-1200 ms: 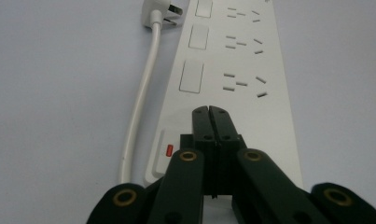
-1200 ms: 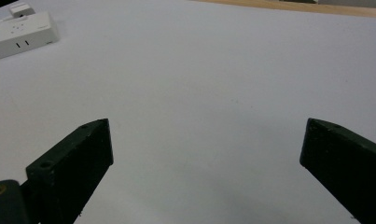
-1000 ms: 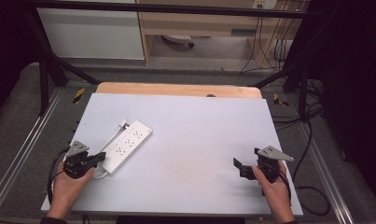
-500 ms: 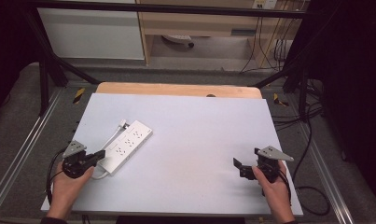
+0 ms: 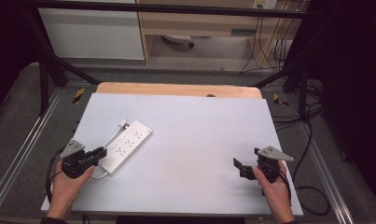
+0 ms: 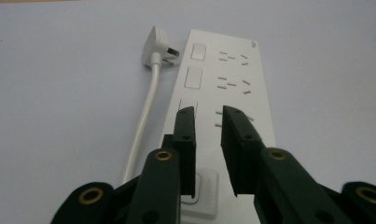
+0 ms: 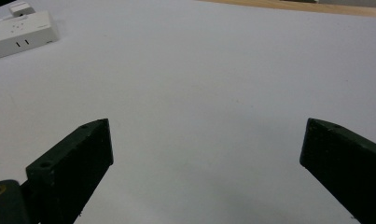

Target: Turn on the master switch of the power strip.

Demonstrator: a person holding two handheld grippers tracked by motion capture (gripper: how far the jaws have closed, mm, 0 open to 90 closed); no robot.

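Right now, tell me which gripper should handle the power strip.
Left. The left gripper hangs over the near end of the power strip, its jaws just opening a narrow gap. The right gripper sits open far across the table.

Beyond my tools, a pale table top (image 5: 190, 126) on a wooden board (image 5: 176, 89); grey floor (image 5: 17, 116), white cabinet (image 5: 92, 32), wooden shelving (image 5: 199, 23), dark surroundings.

White table (image 5: 185, 140) bears a white power strip (image 5: 127, 145) with its plug (image 5: 123, 124)

A white power strip (image 5: 126, 145) lies flat and slantwise at the worktop's left; its cord (image 6: 143, 116) runs alongside; the plug (image 6: 156, 45) rests unplugged.
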